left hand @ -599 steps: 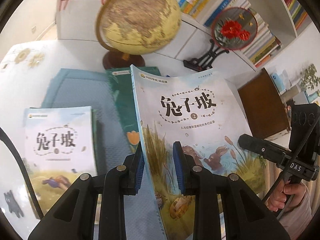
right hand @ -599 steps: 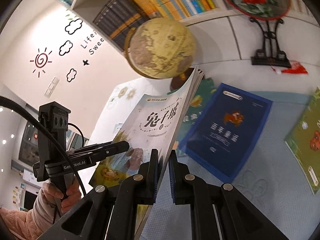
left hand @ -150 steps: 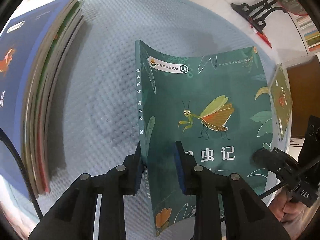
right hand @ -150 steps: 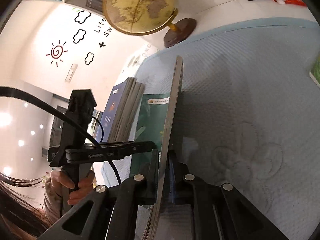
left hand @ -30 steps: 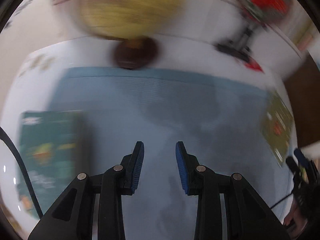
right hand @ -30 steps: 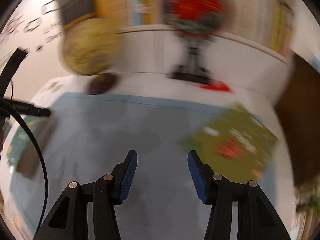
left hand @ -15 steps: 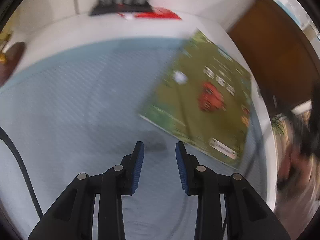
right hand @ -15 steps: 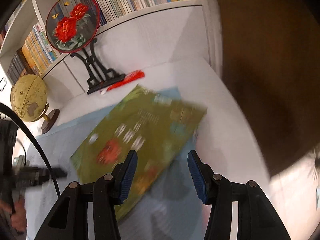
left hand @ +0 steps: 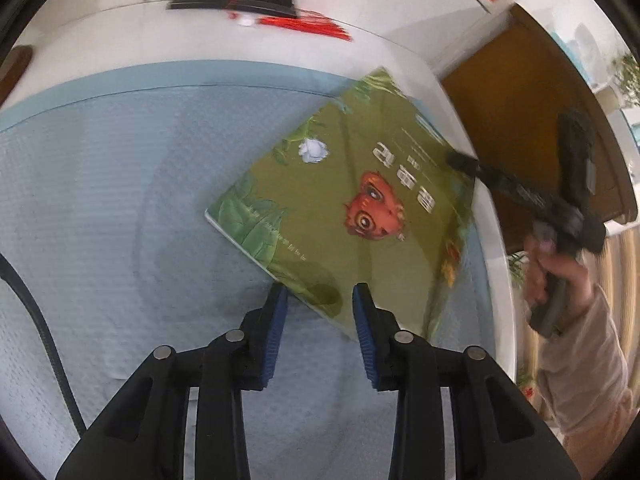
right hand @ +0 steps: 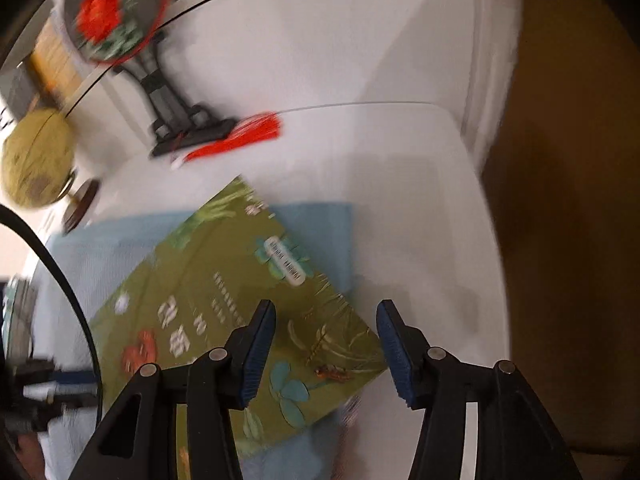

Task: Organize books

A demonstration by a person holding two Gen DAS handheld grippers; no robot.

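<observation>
Tongs (left hand: 319, 312) parted, green book (left hand: 352, 216) seemingly ungripped

Green book (right hand: 224, 304) lying flat and askew on blue mat (right hand: 320, 236), near corner between parted, empty pads of right gripper (right hand: 326, 344). Far left: blurred globe (right hand: 36, 160), black stand (right hand: 180, 120) with red-flowered disc, red tassel (right hand: 244, 136) on white table (right hand: 420, 200).
</observation>
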